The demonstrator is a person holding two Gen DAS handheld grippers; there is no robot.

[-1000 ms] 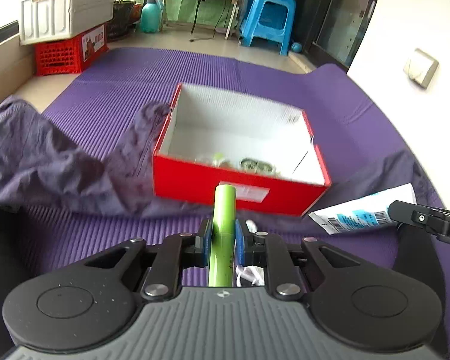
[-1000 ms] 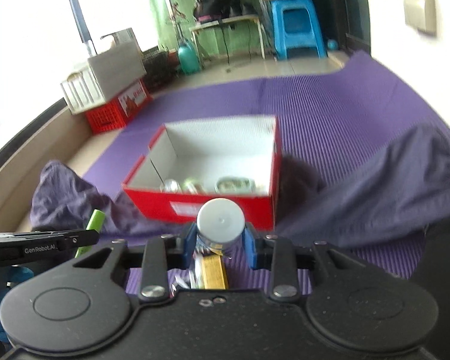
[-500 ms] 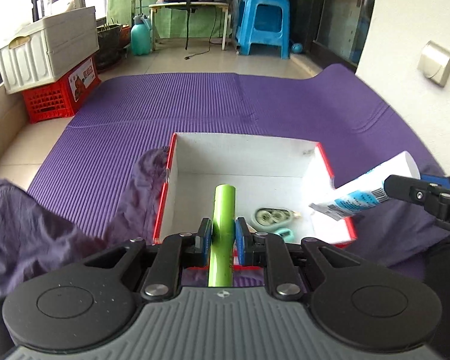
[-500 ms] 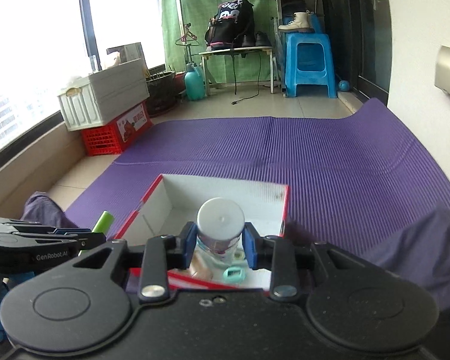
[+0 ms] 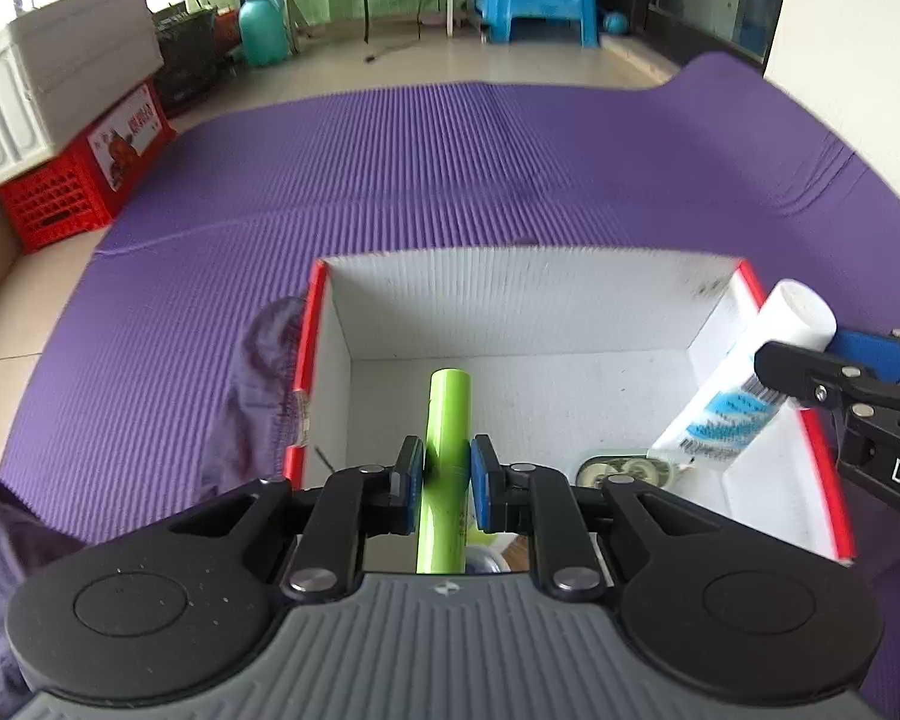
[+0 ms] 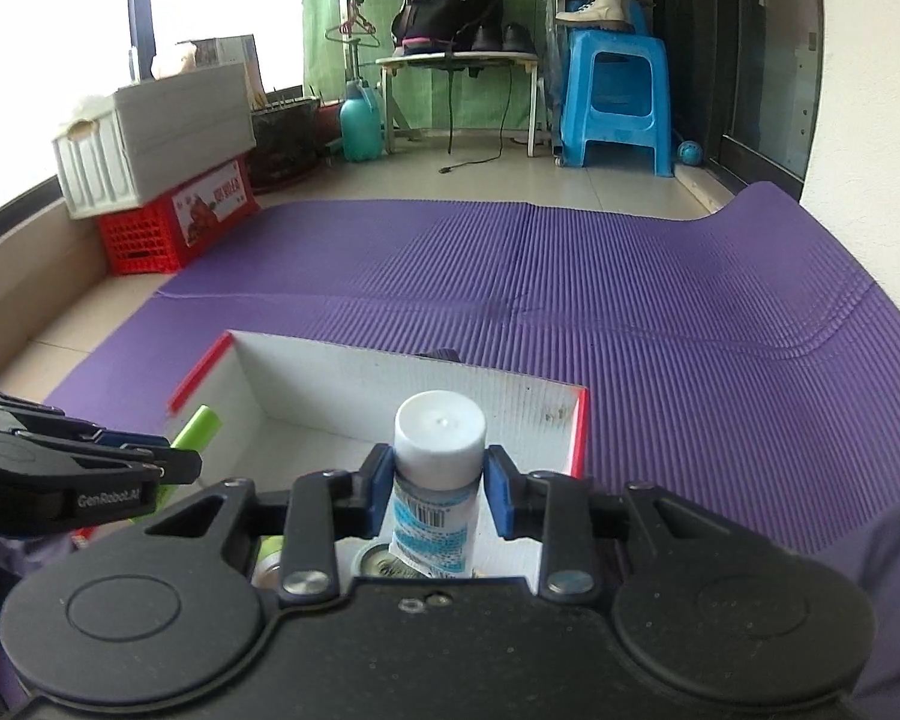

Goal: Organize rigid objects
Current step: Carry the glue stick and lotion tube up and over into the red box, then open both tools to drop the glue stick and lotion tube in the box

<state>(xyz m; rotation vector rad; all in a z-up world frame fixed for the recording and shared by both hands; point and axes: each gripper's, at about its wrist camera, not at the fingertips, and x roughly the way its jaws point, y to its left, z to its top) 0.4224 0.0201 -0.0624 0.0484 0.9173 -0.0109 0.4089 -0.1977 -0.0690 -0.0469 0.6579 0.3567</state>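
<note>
My left gripper (image 5: 444, 480) is shut on a lime green tube (image 5: 447, 420) and holds it over the open red box with a white inside (image 5: 510, 300). My right gripper (image 6: 439, 495) is shut on a white tube with blue print and a white cap (image 6: 438, 480), also over the box (image 6: 306, 378). In the left wrist view the white tube (image 5: 750, 384) hangs at the box's right wall, held by the right gripper (image 5: 834, 372). A small round tin (image 5: 621, 471) and other small items lie on the box floor. In the right wrist view the green tube (image 6: 195, 429) and the left gripper (image 6: 168, 459) are at left.
The box sits on a purple ribbed mat (image 5: 450, 180). Dark purple cloth (image 5: 252, 396) lies bunched at the box's left side. A red crate with a white bin on top (image 6: 168, 228), a blue stool (image 6: 615, 108) and a small table stand at the far end.
Both grippers moved forward and up from in front of the box to over it, each keeping its tube. The box now lies directly below both.
</note>
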